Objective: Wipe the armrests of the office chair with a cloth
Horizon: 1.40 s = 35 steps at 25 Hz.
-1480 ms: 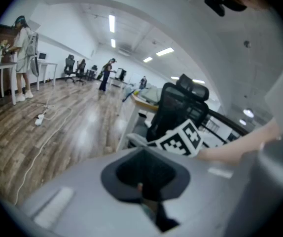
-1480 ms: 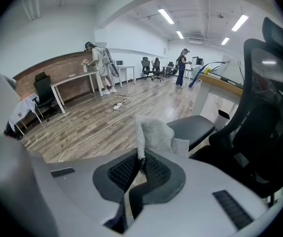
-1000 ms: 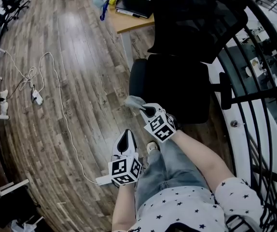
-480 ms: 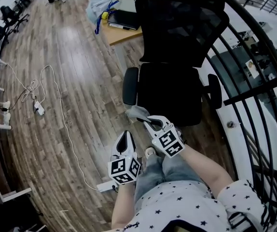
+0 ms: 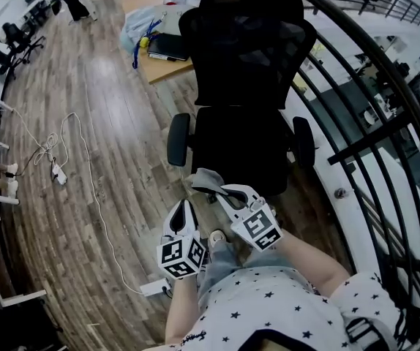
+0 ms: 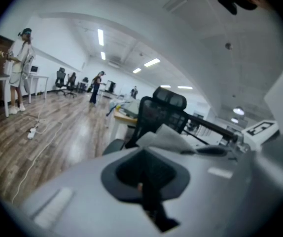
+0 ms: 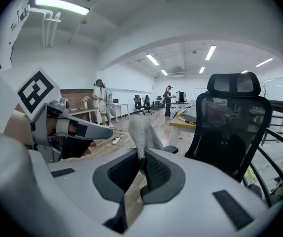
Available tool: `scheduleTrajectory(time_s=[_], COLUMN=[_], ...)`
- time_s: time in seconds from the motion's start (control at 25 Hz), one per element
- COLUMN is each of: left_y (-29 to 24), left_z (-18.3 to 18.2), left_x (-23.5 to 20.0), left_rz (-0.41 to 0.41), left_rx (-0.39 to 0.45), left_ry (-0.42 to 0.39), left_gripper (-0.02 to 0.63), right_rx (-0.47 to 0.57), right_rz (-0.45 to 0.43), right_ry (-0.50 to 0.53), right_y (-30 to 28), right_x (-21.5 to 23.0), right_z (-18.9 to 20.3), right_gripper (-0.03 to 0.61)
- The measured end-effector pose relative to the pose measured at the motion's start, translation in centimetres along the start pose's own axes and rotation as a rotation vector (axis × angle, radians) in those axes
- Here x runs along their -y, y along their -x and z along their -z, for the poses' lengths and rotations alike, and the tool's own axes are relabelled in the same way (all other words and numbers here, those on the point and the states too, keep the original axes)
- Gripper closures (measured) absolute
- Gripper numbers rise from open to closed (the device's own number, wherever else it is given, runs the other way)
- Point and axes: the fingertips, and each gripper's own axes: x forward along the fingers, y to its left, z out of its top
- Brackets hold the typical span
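Grey cloth (image 7: pixel 140 131) pinched between jaws of right gripper (image 5: pixel 208 191), hanging near front edge of office chair (image 5: pixel 243 141), close to armrest (image 5: pixel 178 139) at head view's left. Jaws of left gripper (image 5: pixel 186 206) pressed together, empty, just beside right gripper.

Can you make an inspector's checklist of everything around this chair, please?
Surface: wooden floor.
Job's things: black office chair; grey cloth held near the seat front, not on the armrests.
Clutter: desk behind the chair, carrying a dark flat thing and a pale bag.
Tongs: right tongs shut on the cloth; left tongs shut, empty.
Cables: white cable and power strip on the floor, apart from the chair.
Surroundings: black railing beside the chair; people far off.
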Motion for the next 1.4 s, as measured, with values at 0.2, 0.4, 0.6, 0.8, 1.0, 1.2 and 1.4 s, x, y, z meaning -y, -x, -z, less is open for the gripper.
scheduleTrajectory(time_s=[0.2,0.4,0.6,0.8,1.0,1.2,1.4], left_y=[0.6,0.6,0.7,1.2,1.5,1.7,1.8], left_z=[0.5,1.3,2.6,4.5,5.9,7.3,8.0], left_x=[4.5,9.7,15.2,20.3,24.3,27.7,29.9], left_rz=[0.011,0.041,0.091,0.141,0.202,0.242,0.260], left_rx=[0.010,0.019,0.019,0.010,-0.004,-0.011,-0.009], left_ry=[-0.015,-0.028,-0.055,-0.079,-0.108,-0.128,-0.139], left_gripper=[0.607,0.607,0.607,0.607,0.607,0.607,0.606], right_rx=[0.035,0.068,0.097,0.112,0.126,0.141,0.151], right_rz=[0.011,0.044,0.099,0.145,0.199,0.239,0.273], right_ry=[0.004,-0.001,-0.013,-0.033,-0.055,-0.066,-0.081], right_y=[5.1,10.5,16.0,21.0,24.8,28.1,30.6], right_x=[1.2,3.6,5.9,7.6,8.6,9.5,10.3], right_z=[0.1,0.7,1.9,3.8,5.2,6.6,7.7], right_gripper=[0.551,0.551,0.551,0.551,0.551,0.551,0.551])
